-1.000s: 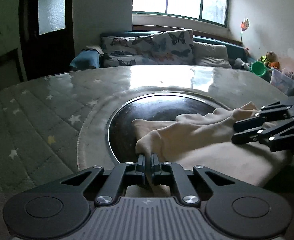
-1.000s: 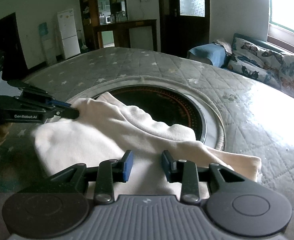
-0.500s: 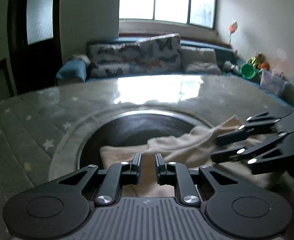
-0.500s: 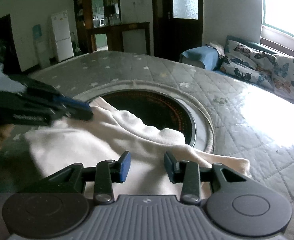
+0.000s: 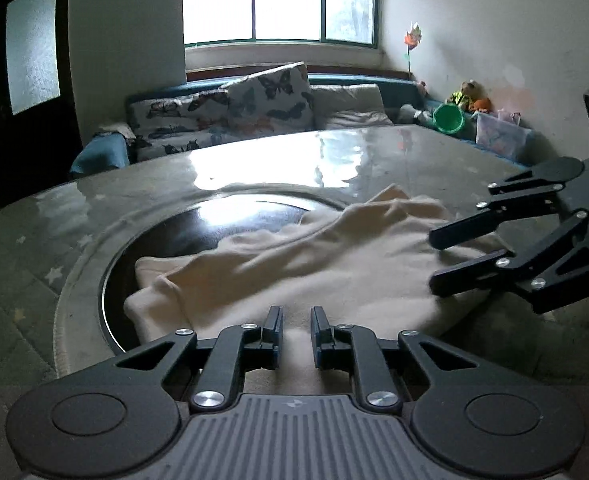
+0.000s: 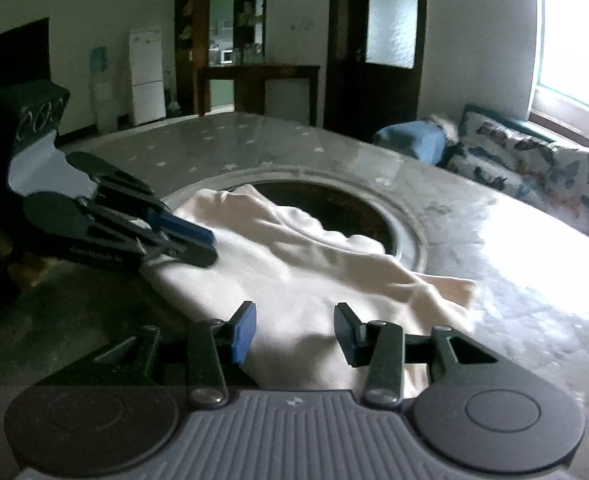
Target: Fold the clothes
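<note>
Cloth (image 5: 326,264) lies part folded and lumpy; more folds remain. Left gripper (image 5: 296,330) open, empty; right gripper (image 6: 294,330) opening, empty.

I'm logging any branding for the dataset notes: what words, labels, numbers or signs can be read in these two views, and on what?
None can be read.
Left gripper: pale lettering on its side in the right wrist view, too blurred to read.
Both wrist mounts: a small moulded mark on each grey ribbed plate, a symbol, not text.
Cream garment: no print or tag shows.
</note>
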Demonstrator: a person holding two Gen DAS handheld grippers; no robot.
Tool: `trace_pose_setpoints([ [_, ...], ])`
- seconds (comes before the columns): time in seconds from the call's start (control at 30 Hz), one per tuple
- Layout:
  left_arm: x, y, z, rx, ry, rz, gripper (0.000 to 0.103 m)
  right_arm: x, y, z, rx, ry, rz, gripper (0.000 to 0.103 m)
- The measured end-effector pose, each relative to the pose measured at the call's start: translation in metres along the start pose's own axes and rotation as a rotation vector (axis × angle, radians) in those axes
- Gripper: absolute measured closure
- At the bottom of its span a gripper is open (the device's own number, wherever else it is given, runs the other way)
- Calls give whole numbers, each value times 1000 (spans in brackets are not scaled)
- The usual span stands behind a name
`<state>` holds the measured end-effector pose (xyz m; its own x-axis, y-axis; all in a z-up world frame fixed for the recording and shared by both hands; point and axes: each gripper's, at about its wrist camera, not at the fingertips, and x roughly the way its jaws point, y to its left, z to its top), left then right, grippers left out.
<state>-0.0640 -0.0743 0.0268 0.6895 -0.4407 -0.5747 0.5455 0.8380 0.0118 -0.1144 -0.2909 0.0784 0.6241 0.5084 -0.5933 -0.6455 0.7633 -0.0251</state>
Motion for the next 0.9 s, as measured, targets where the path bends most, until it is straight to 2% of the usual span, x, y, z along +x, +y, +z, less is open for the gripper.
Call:
trace_pose_setpoints([
  [0.1,-6,-3,0,22,-18,-5,85,-4,-4,-9,18,14,-3,60],
  [0.17,-1,-4,-5,32,3,3,84,-3,-6,-16,38,22,4,59],
  [0.4,-7,-2,-5,20,-12,18,82,-16,-10,-18,59,-30,-5,56],
  [0.57,-3,1,-13,-8,9,24,77,-10,-16,-32,78,-27,14,53],
  [0.67,-6,0,-12,-13,2,26,76,-10,-14,-32,67,-29,24,39],
  [0.73,-9,2,-11,-21,-6,27,74,-8,-9,-32,37,-22,39,24],
  [0.9,-17,13,-14,-81,-24,57,66,-2,2,-31,-19,1,51,12],
])
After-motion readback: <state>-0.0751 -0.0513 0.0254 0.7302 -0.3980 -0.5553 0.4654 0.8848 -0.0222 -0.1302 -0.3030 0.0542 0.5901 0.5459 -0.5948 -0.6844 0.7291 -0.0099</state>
